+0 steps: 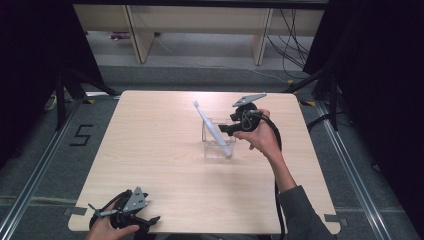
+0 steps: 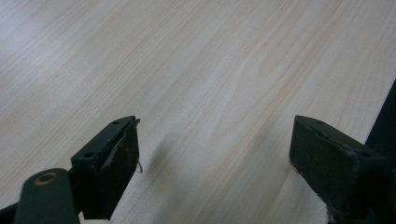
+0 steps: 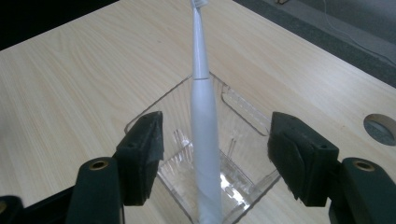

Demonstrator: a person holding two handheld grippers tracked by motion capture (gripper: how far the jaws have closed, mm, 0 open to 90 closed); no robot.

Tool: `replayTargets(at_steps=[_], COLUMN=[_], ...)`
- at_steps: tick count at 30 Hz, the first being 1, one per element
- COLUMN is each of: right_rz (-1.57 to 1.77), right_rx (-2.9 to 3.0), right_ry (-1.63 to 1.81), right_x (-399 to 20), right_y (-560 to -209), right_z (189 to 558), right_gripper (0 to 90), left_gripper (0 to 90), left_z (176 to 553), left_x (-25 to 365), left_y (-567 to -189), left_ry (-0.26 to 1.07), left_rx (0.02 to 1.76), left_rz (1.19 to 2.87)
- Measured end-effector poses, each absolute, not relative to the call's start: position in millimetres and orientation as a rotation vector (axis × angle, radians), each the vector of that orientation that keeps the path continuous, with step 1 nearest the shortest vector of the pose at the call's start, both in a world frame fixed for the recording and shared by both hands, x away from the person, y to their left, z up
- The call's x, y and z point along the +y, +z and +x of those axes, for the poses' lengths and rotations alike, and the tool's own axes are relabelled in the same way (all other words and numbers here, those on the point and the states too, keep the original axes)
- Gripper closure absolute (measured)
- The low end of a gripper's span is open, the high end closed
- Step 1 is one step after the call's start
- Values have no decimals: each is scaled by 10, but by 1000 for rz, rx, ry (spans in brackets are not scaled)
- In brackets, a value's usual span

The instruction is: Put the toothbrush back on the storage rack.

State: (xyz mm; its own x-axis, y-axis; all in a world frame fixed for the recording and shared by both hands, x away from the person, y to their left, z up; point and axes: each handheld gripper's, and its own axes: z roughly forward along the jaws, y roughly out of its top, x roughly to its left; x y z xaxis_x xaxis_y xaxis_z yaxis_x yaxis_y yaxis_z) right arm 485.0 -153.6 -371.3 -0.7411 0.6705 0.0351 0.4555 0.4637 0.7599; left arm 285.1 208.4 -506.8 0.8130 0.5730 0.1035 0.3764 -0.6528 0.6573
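a clear plastic box with an open top stands near the middle of the pale wooden table, a little toward the person's right. inside it leans a white electric toothbrush: its thick handle end rests on the box floor at the nearer right corner, and its slim neck and brush head rise out over the far left rim, tilted away from the person. in the right gripper view the clear plastic box shows ribbed walls and the white electric toothbrush is the one thing in it.

the right gripper is held just beside the box on its right, level with the upper rim. its jaws stand apart with the toothbrush handle between them, and neither pad touches it.

the left gripper sits at the near left edge of the table, well apart from the box. its jaws are wide apart over bare wood, with nothing between them.
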Motion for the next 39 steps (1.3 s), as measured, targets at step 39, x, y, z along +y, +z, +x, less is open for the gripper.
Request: replayTargets(at_steps=[39], right_rz=[1021], right_rx=[2335], right_ry=[1182], right_x=[-2339], right_y=[-3872], right_z=[4470], right_gripper=[361], left_gripper=[155], left_z=[2850], left_x=[2084], left_y=[-5068], left_ry=[405], left_rx=[699], left_rz=[2350])
